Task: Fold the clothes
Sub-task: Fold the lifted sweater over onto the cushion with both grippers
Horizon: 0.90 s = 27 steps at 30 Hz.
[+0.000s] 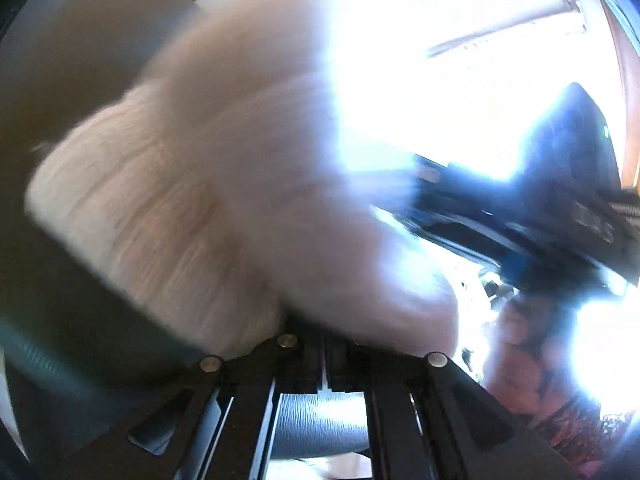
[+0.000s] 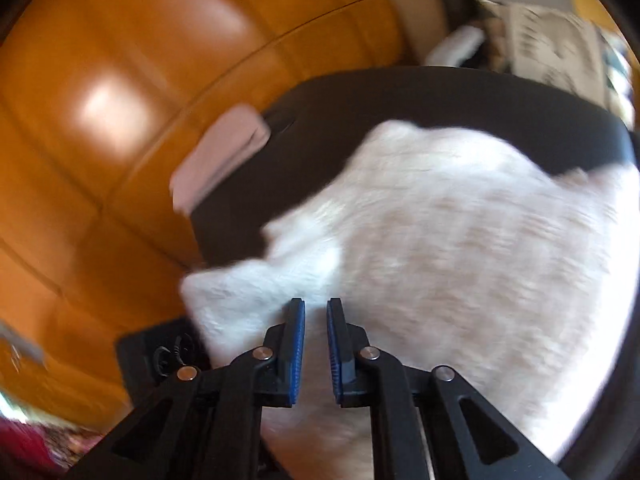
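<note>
Two tools are in play, one per hand. Seen from its own camera, the right tool (image 2: 316,312) has its blue-padded fingers (image 2: 297,354) parted by a narrow gap with nothing between them, hovering just above the near edge of one white fluffy knit garment (image 2: 440,260). That garment lies spread over a dark desk (image 2: 400,92), its lower left corner hanging past the desk's edge. The left tool (image 1: 326,344) has its jaws drawn together, and the same white garment (image 1: 192,208) bunches right over the fingertips; it appears pinched there, though blur hides the contact itself. A second, smaller pale pink folded cloth (image 2: 224,152) sits at the far left corner of the desk, well apart from the white one. Orange-brown wooden flooring (image 2: 120,100) surrounds the desk. In the left wrist view the right tool (image 1: 520,216) crosses in front of a glaring window (image 1: 460,60), which washes out much of that side.
</note>
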Motion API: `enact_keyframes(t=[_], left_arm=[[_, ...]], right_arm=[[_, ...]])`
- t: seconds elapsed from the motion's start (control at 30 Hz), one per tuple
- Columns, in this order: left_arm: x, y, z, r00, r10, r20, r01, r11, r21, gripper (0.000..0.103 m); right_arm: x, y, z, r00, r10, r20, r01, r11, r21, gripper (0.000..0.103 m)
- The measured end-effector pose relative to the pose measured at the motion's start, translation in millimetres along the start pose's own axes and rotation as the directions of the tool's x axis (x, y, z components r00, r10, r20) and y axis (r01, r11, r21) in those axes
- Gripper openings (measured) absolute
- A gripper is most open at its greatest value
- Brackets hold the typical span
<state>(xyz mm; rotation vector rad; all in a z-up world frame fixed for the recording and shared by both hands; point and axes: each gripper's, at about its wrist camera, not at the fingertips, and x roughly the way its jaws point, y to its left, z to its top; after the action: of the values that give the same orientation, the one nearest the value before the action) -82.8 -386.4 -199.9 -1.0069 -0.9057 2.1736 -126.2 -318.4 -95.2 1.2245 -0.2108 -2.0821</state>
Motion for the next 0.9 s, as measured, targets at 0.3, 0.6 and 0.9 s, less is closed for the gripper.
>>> enact_keyframes(t=[0.3,0.6,0.9], left_arm=[[-44,-10,-19,0.993,0.108,0.045,-0.109,0.994,0.012,0.002],[-76,-95,-2,0.975,0.057,0.216,-0.138,0.914,0.381,0.002],[-23,-79,64,0.946,0.265,0.186,-0.322,0.829,0.458,0.004]], right_arm=[[39,15,-8,0.993,-0.109,-0.04,0.098,0.973,-0.208,0.01],[-122,-50,-32,0.934,-0.089,0.346,0.081,0.996,0.038,0.02],[-84,-59,-20,0.946,-0.218,0.239,0.232,0.972,-0.032,0.023]])
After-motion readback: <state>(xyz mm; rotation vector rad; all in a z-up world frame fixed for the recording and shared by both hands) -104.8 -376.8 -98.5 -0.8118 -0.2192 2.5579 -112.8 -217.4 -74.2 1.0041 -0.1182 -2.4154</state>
